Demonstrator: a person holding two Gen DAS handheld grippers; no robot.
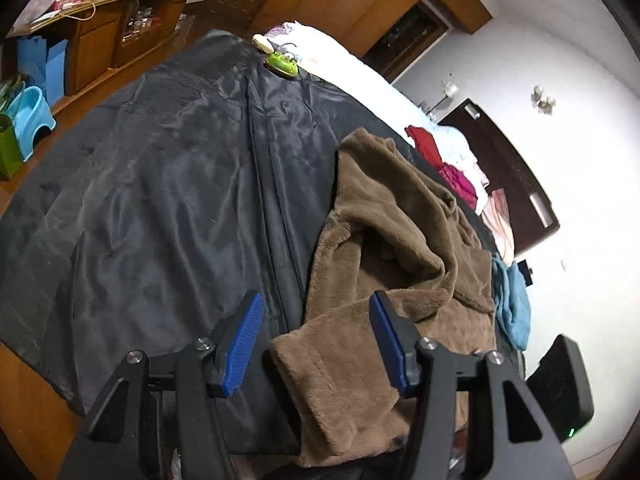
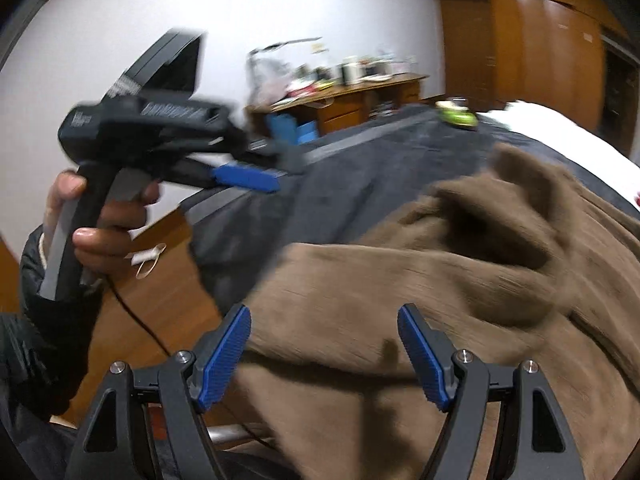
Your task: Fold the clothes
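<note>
1. Both claws are spread wide, pinching nothing: left claw [image 1: 316, 344], right claw [image 2: 324, 356].
2. Right below them, the brown fleece garment [image 1: 400, 240] lies rumpled on the bed's dark cover [image 1: 160, 184].
3. Looks soft, floppy, fairly bulky, so I'd grab a hem corner.

White lettering runs along the side of the left gripper [image 2: 248, 178], but motion blur leaves it unreadable; nothing else carries legible text.
</note>
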